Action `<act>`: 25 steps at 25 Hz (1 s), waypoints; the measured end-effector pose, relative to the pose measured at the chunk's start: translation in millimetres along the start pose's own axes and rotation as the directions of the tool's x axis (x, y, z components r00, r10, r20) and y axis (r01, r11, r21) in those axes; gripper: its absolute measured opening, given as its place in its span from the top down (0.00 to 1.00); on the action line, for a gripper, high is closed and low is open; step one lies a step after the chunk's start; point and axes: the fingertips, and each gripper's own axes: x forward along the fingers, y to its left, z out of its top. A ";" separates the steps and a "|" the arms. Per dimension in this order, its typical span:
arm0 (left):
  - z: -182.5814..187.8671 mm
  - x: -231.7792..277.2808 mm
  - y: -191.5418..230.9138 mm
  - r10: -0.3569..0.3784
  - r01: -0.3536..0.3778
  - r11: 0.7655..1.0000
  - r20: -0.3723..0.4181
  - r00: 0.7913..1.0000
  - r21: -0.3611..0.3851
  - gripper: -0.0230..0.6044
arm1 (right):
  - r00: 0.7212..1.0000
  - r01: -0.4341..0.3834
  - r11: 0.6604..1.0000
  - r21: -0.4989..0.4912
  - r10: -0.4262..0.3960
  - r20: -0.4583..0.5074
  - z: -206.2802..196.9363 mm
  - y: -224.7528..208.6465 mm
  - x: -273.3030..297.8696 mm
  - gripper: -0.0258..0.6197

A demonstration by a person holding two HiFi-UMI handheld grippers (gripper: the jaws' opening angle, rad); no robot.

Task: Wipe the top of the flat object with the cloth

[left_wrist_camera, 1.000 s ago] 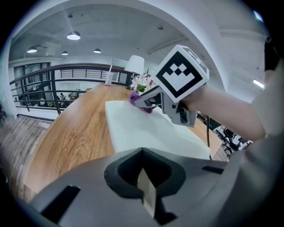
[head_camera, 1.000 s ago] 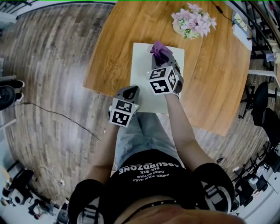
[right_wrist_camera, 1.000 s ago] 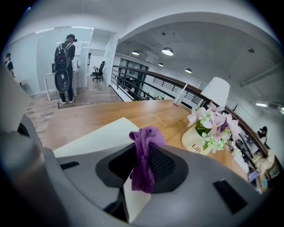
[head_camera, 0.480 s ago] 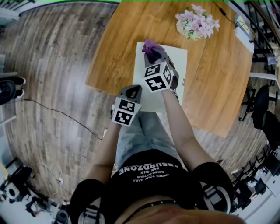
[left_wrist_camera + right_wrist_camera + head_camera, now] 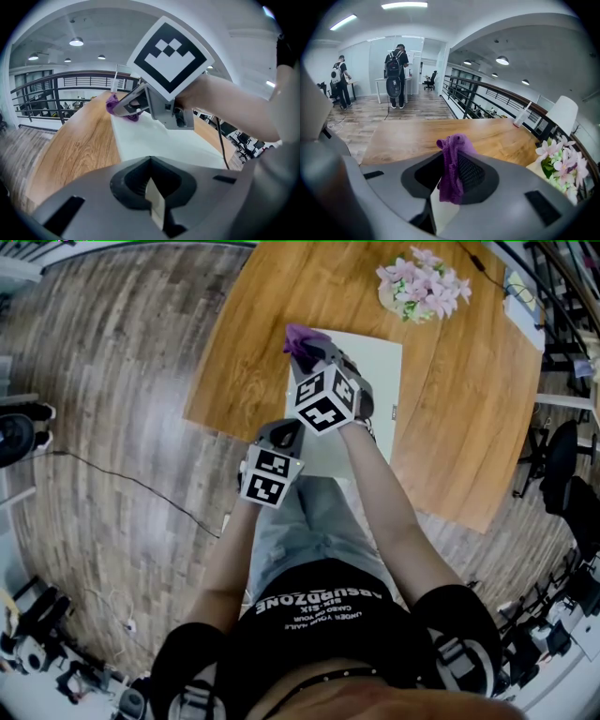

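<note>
A flat white board (image 5: 375, 381) lies on the wooden table (image 5: 253, 324). My right gripper (image 5: 302, 345) is shut on a purple cloth (image 5: 298, 337) and holds it at the board's far left corner. In the right gripper view the cloth (image 5: 452, 164) hangs bunched between the jaws of the right gripper (image 5: 452, 176). The left gripper view shows the cloth (image 5: 112, 104) touching the far end of the board (image 5: 159, 140). My left gripper (image 5: 279, 435) sits at the board's near left edge, and its jaws (image 5: 151, 187) look shut with nothing held.
A pot of pink flowers (image 5: 424, 285) stands on the table beyond the board's far right corner. The table's left edge (image 5: 202, 371) drops to wood flooring with a cable (image 5: 131, 488). Two people (image 5: 396, 70) stand far off.
My right gripper has carried the cloth leftward along the board's far end, from near the middle to the far left corner. The left gripper has stayed put.
</note>
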 end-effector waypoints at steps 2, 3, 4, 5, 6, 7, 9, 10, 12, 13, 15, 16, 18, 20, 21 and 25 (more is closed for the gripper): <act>0.0 0.7 0.0 0.000 0.000 1.000 -0.001 1.000 -0.003 0.94 | 1.000 -0.010 1.000 -0.014 0.010 -0.007 -0.9 2.9 0.7 0.80; 0.1 0.4 0.3 0.000 0.000 1.000 0.000 1.000 -0.006 0.94 | 1.000 -0.013 1.000 -0.013 0.013 -0.008 -1.3 4.0 0.3 0.80; 0.4 -0.1 0.6 0.000 0.000 1.000 0.000 1.000 -0.009 0.94 | 1.000 -0.019 1.000 -0.010 0.019 -0.007 -1.5 5.2 -0.5 0.80; 0.7 -0.7 0.9 0.001 -0.001 1.000 0.002 1.000 -0.010 0.94 | 1.000 -0.025 1.000 -0.006 0.025 -0.005 -1.8 6.6 -1.8 0.80; 1.0 -1.2 0.9 0.003 -0.003 1.000 0.003 1.000 -0.011 0.94 | 0.999 -0.032 0.999 -0.004 0.032 -0.005 -2.4 8.2 -3.5 0.80; 1.0 -1.4 0.7 0.006 -0.006 1.000 0.004 1.000 -0.008 0.94 | 0.999 -0.040 0.999 -0.005 0.040 -0.005 -3.5 10.1 -5.3 0.80; 0.4 -1.1 -0.1 0.014 -0.014 1.000 0.003 1.000 -0.001 0.94 | 0.998 -0.057 0.998 -0.004 0.057 -0.008 -7.0 14.7 -8.8 0.80; 0.0 -0.6 -0.5 0.016 -0.016 1.000 0.002 1.000 0.002 0.94 | 0.998 -0.066 0.998 0.000 0.066 -0.009 -9.0 16.9 -10.3 0.80; -0.2 0.2 -0.3 0.018 -0.018 1.000 0.002 1.000 0.004 0.94 | 0.996 -0.089 0.996 0.019 0.089 -0.006 -11.8 20.8 -12.8 0.80; 0.0 0.2 0.0 0.019 -0.019 1.000 0.002 1.000 0.005 0.94 | 0.995 -0.101 0.994 0.028 0.101 -0.004 -12.4 22.7 -14.3 0.80; -0.2 -0.4 0.1 0.022 -0.022 1.000 0.002 1.000 0.007 0.94 | 0.992 -0.126 0.991 0.038 0.126 -0.004 -13.5 27.2 -17.8 0.80; -0.4 -0.7 0.1 0.024 -0.024 1.000 0.002 1.000 0.010 0.94 | 0.991 -0.136 0.990 0.040 0.137 -0.005 -14.1 29.4 -19.4 0.80; -0.6 -0.3 0.2 0.030 -0.030 0.999 0.002 1.000 0.015 0.94 | 0.988 -0.152 0.987 0.042 0.153 -0.007 -16.1 32.8 -21.7 0.80; -1.0 0.7 0.0 0.036 -0.037 0.999 0.003 0.999 0.022 0.94 | 0.987 -0.162 0.985 0.051 0.163 -0.008 -19.1 35.5 -23.6 0.81; -1.6 1.1 -0.3 0.042 -0.042 0.999 0.003 0.999 0.028 0.94 | 0.986 -0.167 0.984 0.057 0.168 -0.007 -20.9 36.9 -24.6 0.81; -3.1 1.5 -2.4 0.069 -0.069 0.996 0.001 0.998 0.059 0.94 | 0.978 -0.205 0.977 0.066 0.207 -0.022 -28.0 43.4 -30.5 0.81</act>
